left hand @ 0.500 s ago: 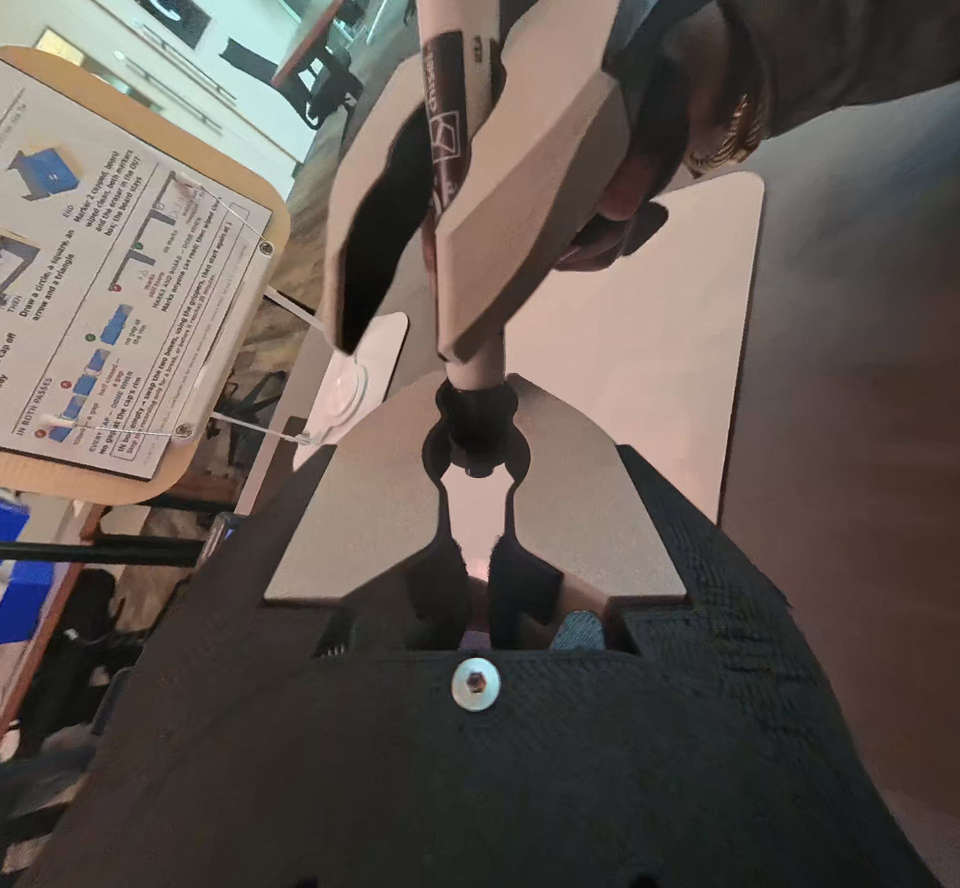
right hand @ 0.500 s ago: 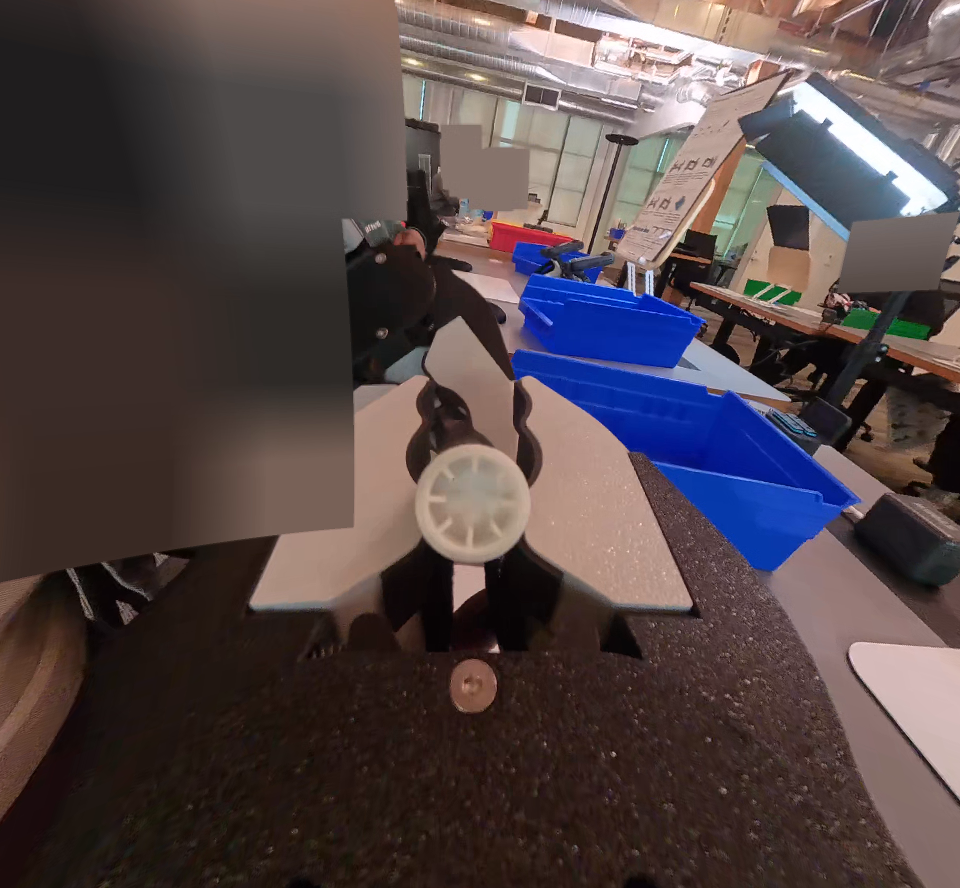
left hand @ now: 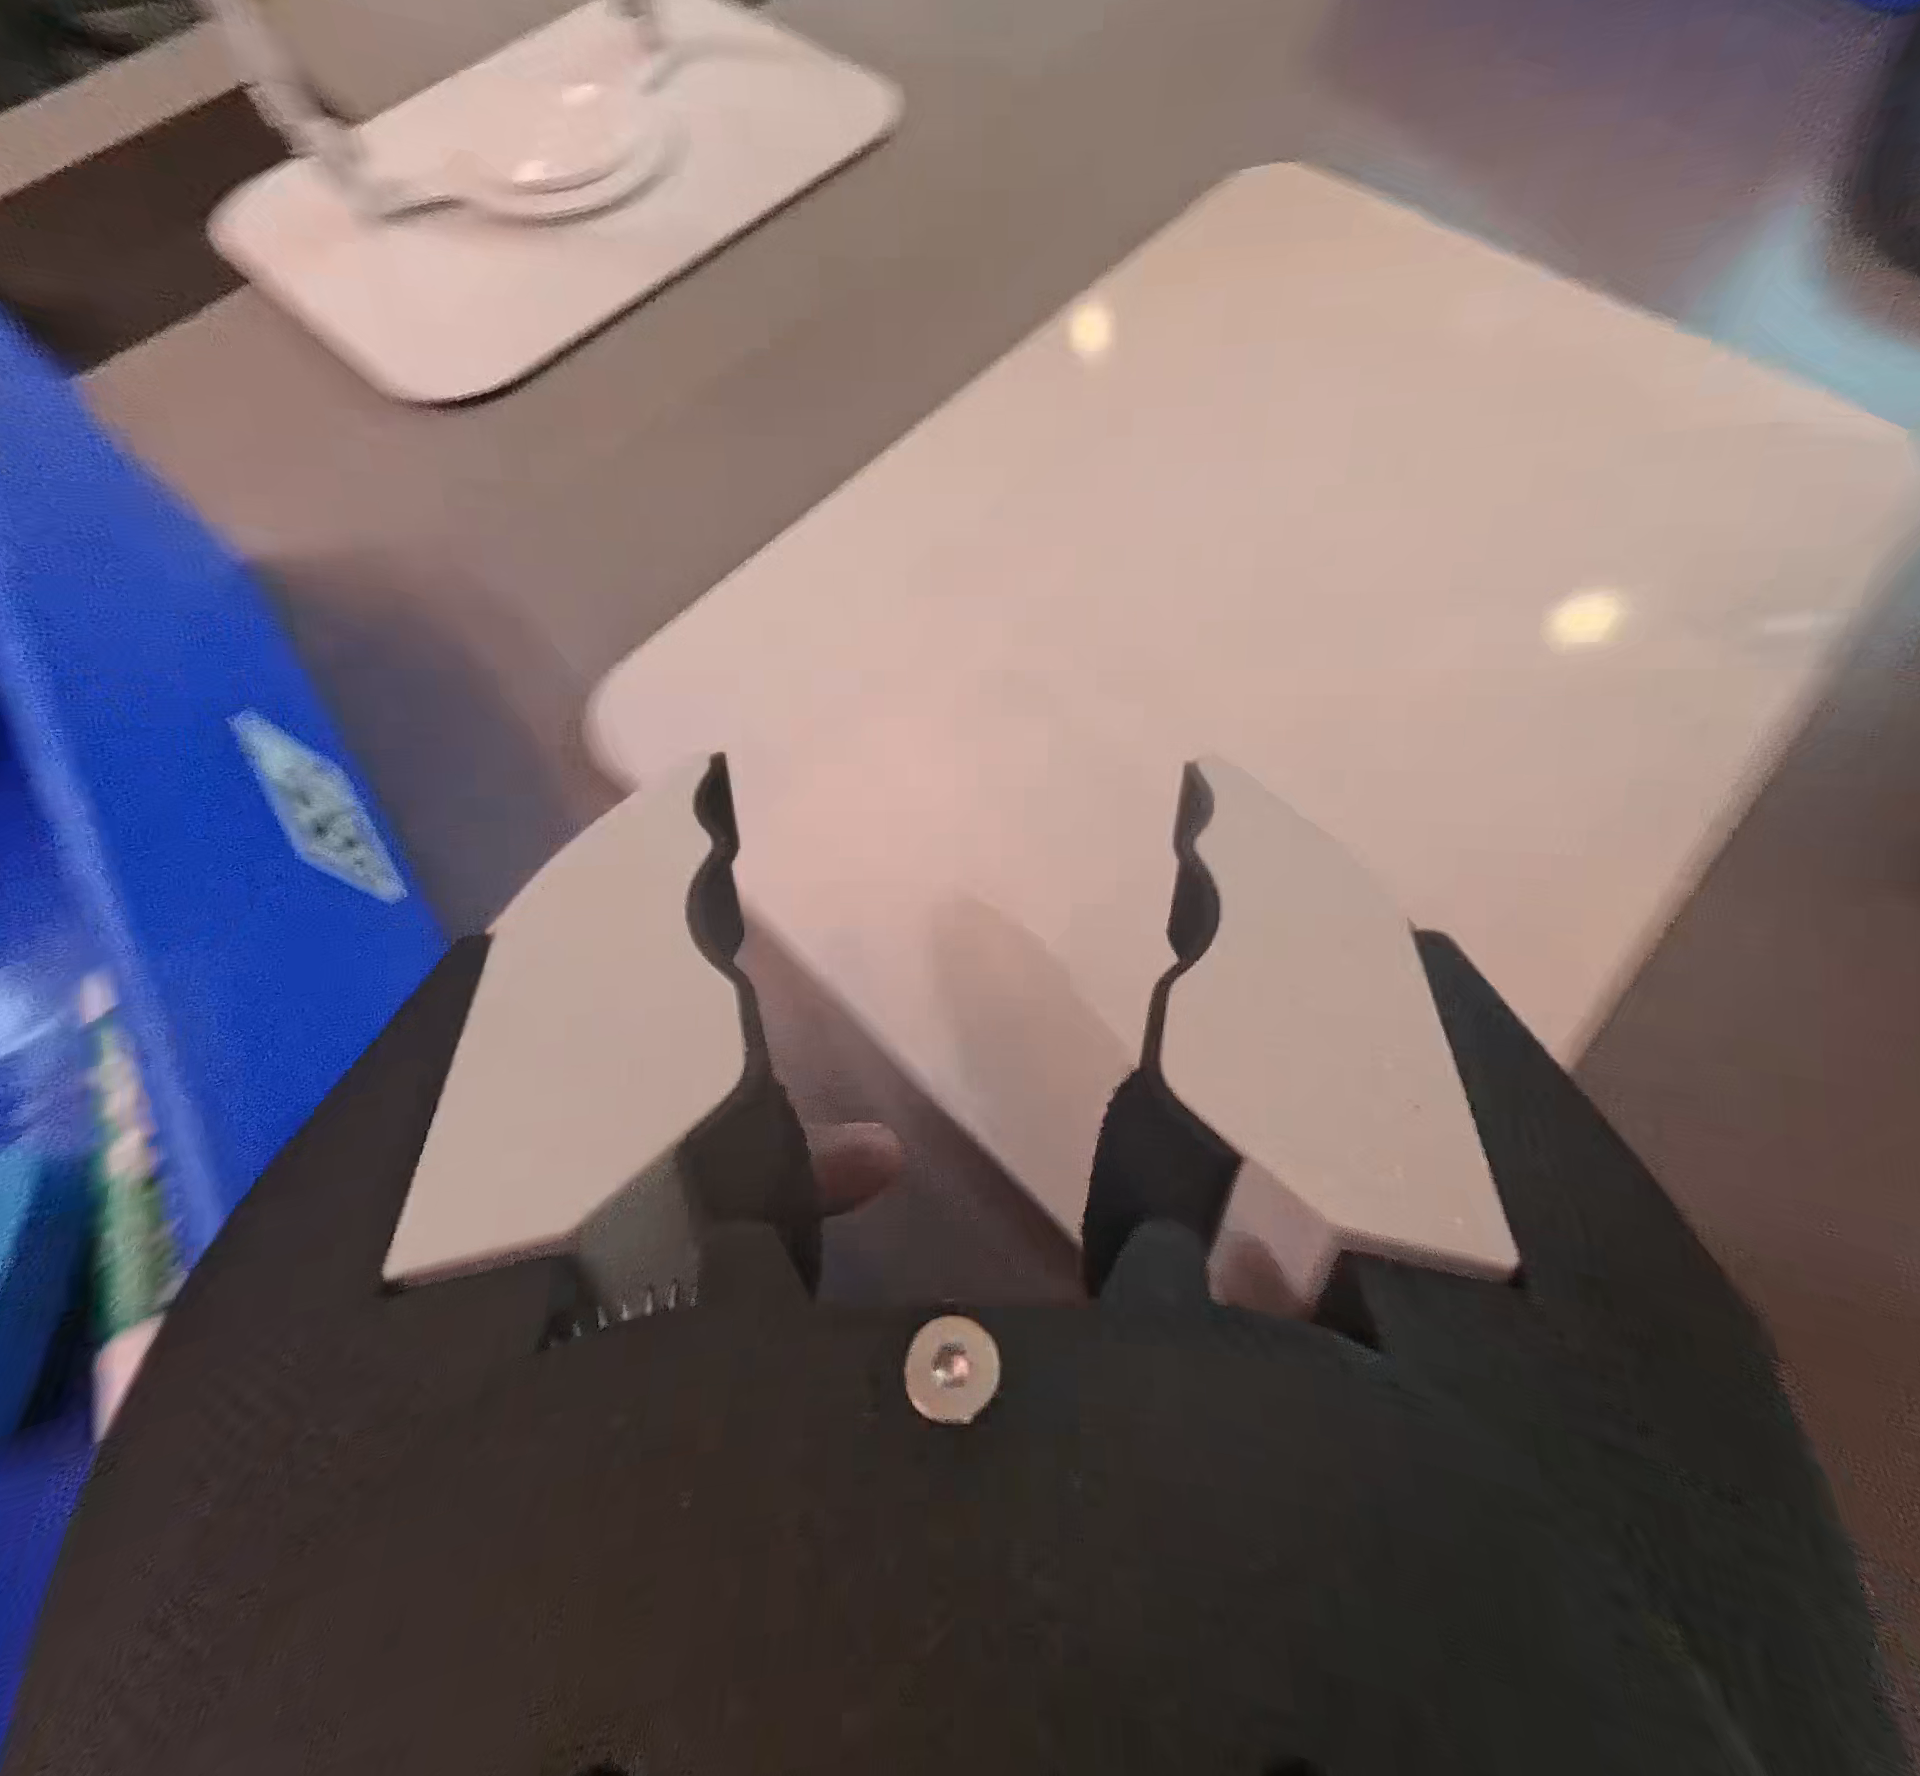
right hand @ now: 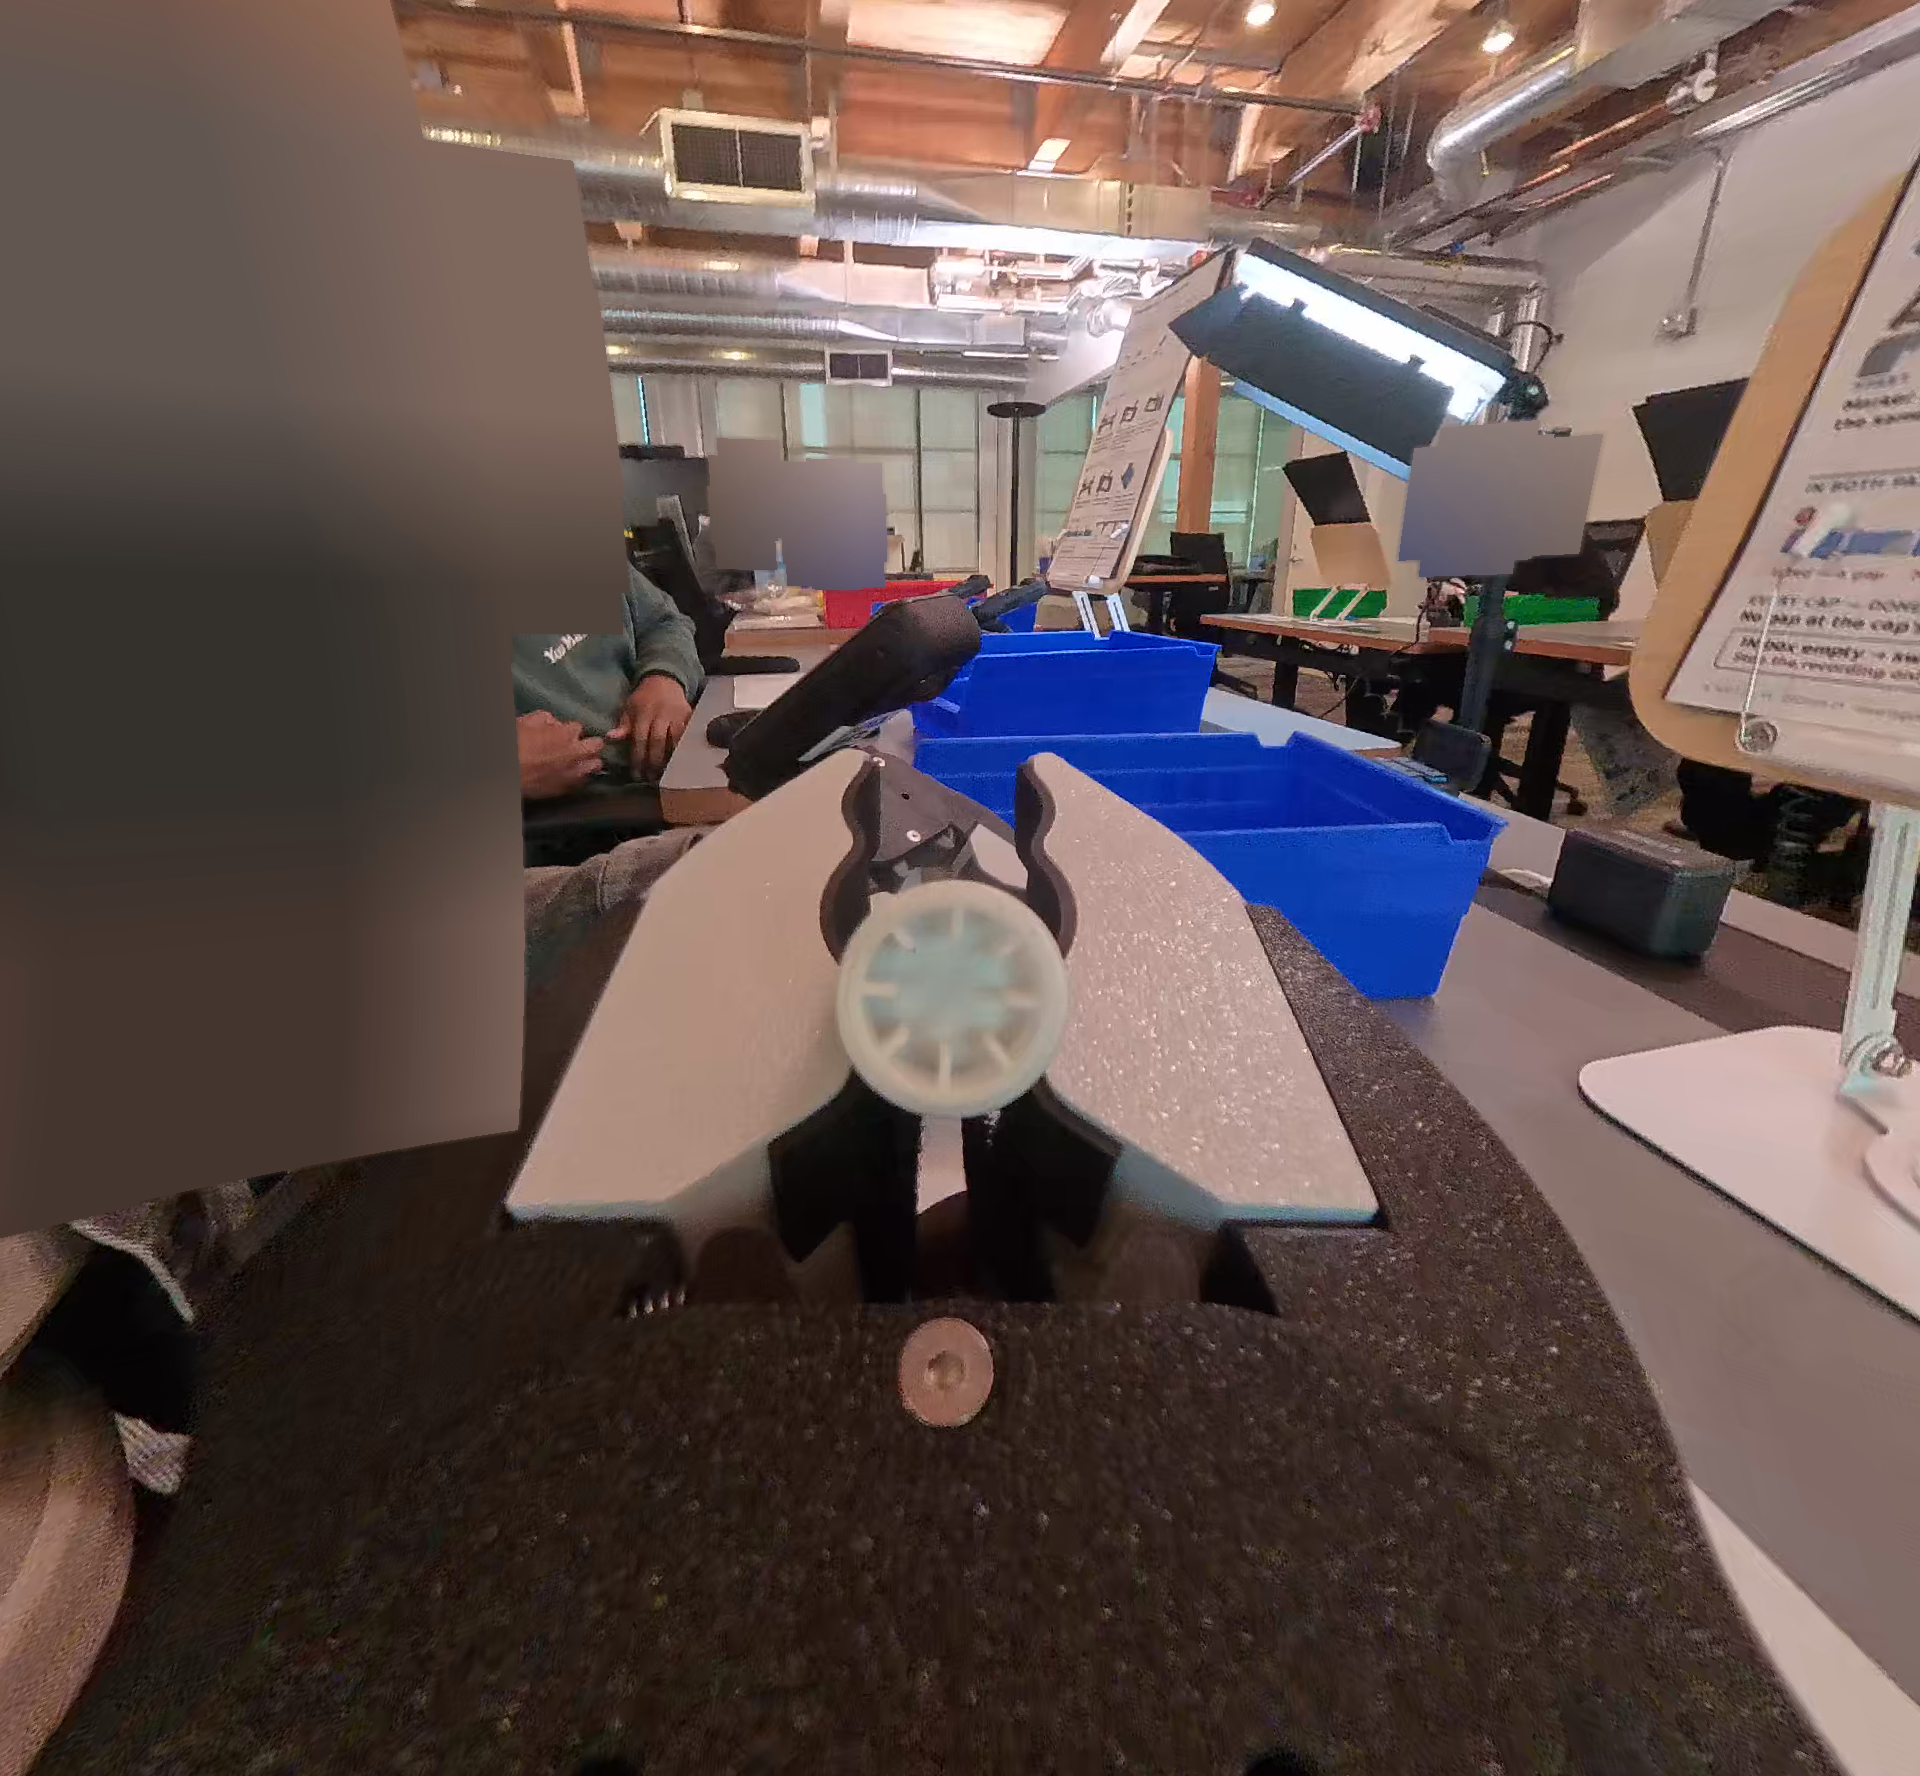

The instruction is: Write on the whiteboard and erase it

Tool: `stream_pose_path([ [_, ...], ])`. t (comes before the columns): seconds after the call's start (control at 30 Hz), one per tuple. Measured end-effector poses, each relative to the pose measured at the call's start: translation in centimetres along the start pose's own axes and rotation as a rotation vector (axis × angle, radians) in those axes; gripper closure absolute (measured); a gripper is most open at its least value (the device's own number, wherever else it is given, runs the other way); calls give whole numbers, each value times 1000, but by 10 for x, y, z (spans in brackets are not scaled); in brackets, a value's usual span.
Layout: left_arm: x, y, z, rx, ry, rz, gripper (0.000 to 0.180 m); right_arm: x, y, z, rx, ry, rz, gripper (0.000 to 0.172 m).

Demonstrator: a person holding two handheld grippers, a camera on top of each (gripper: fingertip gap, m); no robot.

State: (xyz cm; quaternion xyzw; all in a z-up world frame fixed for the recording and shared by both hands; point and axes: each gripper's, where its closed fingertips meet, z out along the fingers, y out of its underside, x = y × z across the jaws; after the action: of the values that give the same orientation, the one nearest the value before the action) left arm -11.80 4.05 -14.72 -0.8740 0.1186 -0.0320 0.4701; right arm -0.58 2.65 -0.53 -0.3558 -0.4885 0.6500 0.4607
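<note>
Right gripper: jaws closed on a white marker, seen end-on, its ribbed round butt facing the camera. Both fingers press its sides; the barrel sits in the notch of the pads and points away over the table. The writing end is hidden.

Left gripper: jaws spread wide, nothing between them. It hangs over a white board lying flat on the grey table. View is motion-blurred.

Risks, as I judge them:
- Marker is pinched across a smooth round barrel, so it may twist or slide along the notch if pushed at the tip.
- Whether it is capped cannot be told; a bare tip could smear what it touches.
- The left gripper is near a blue bin at its left side and could knock it.

Containers: the blue bin ahead of the right gripper shows cross dividers; the compartments in view look bare, floor partly hidden. A second blue bin stands behind it, contents not visible. A sign stand sits on the right.
</note>
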Motion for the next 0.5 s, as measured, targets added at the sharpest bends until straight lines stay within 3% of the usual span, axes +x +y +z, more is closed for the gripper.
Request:
stream_pose_path([
  [0.07,-26,8,-3,-40,-145,-2,98,5,5,-3,4,18,25,146],
  [0.13,-28,15,-5,-86,-136,36,106,9,11,-6,3,34,43,146],
  [0.2,-27,29,-8,-179,-112,74,142,13,13,-9,10,46,65,146],
  [0.27,-41,45,-17,-303,-189,136,176,15,12,-13,25,51,74,145],
  [0.37,-44,74,-18,-517,-181,235,180,18,10,-15,43,57,82,145],
  [0.5,-26,73,-10,-494,-93,244,180,20,7,-19,50,61,88,145],
])
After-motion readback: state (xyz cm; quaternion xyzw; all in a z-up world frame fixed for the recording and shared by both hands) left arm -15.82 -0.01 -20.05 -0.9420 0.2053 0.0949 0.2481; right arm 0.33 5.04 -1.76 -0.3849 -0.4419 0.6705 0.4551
